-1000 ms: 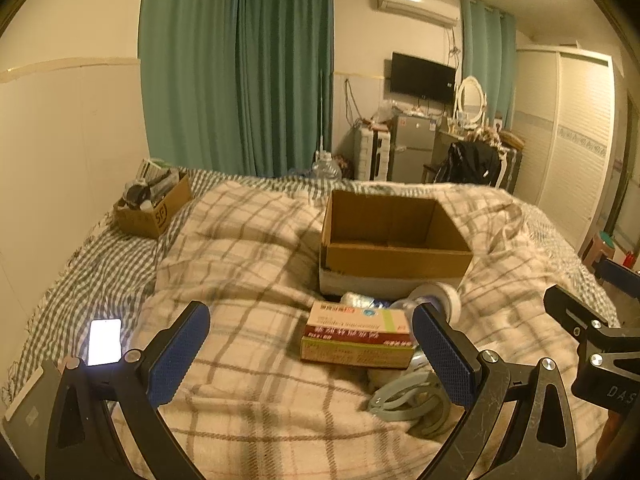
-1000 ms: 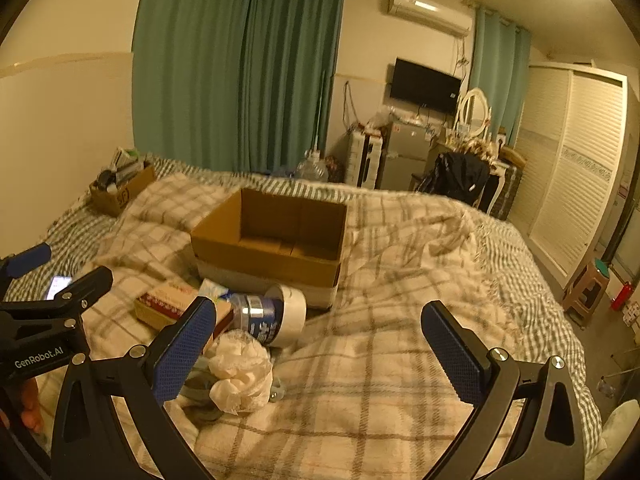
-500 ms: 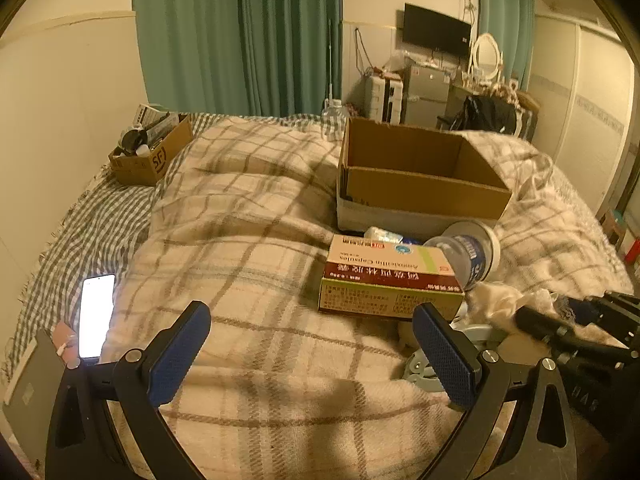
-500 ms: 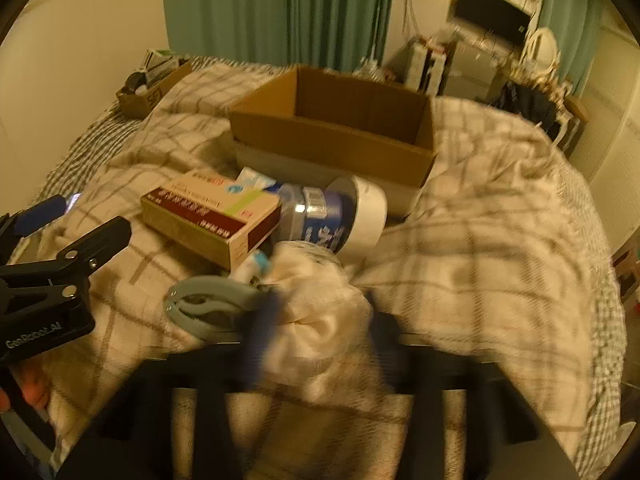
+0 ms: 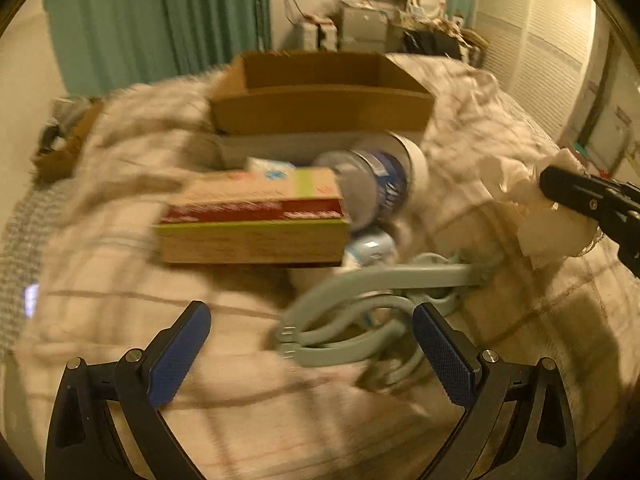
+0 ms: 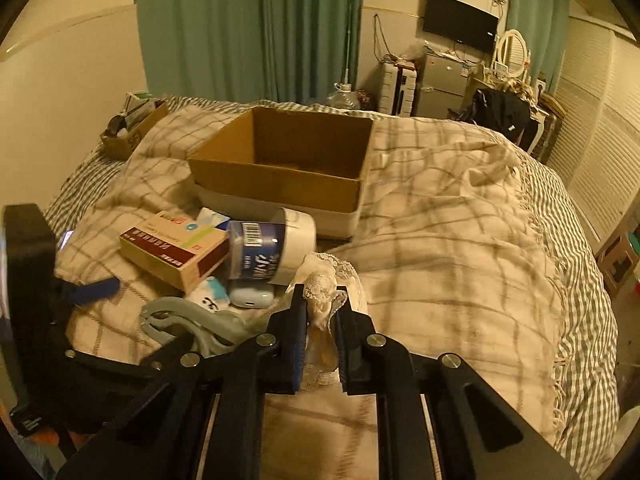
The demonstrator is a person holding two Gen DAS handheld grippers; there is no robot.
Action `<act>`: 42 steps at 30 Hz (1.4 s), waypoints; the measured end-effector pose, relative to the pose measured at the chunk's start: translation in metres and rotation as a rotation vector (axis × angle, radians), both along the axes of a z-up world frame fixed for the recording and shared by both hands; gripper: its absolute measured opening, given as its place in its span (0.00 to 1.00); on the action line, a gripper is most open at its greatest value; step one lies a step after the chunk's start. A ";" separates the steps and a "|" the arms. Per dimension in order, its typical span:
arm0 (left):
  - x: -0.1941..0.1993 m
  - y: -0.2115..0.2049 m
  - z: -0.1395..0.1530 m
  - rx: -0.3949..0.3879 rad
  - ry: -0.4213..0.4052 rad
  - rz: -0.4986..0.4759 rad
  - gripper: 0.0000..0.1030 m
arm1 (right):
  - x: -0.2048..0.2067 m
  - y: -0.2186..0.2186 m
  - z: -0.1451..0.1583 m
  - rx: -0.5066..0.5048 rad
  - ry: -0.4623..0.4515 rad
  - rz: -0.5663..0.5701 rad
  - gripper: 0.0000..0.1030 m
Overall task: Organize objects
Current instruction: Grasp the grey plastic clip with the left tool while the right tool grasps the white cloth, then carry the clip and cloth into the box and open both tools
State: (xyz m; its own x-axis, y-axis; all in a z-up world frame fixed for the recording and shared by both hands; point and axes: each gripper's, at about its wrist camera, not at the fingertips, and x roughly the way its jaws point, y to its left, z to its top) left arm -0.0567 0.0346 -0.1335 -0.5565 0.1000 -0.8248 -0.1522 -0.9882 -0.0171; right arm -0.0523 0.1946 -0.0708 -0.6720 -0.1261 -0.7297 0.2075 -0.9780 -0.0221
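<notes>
On the plaid bed cover lie a red and tan medicine box [image 5: 256, 216], a blue jar with a white lid [image 5: 380, 184] on its side, a grey plastic clip [image 5: 360, 320] and a small pale blue case [image 6: 252, 295]. Behind them stands an open cardboard box [image 5: 320, 92], which also shows in the right wrist view [image 6: 288, 156]. My left gripper [image 5: 312, 356] is open just above the grey clip. My right gripper [image 6: 320, 308] is shut on a white lacy cloth [image 6: 320, 280], seen from the left wrist view [image 5: 520, 192] lifted off the bed.
A small cardboard box of clutter [image 6: 132, 128] sits at the bed's far left by the wall. A lit phone [image 5: 31, 300] lies at the left edge. Green curtains, a fridge and wardrobe stand beyond the bed.
My right gripper has closed on the white cloth and raised it. My left gripper has moved forward and down toward the grey clip and medicine box.
</notes>
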 end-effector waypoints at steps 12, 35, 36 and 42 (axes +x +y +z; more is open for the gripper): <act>0.007 0.008 0.005 0.095 0.007 -0.061 0.58 | 0.002 0.007 -0.002 -0.017 -0.002 -0.015 0.12; 0.020 0.073 0.018 0.012 0.089 -0.186 0.11 | 0.027 0.032 0.015 -0.024 0.041 -0.064 0.12; 0.021 0.074 0.019 -0.004 0.107 -0.176 0.09 | 0.027 0.033 0.014 -0.025 0.039 -0.068 0.12; 0.029 0.062 0.042 0.023 0.172 -0.153 0.08 | 0.027 0.035 0.015 -0.027 0.043 -0.064 0.12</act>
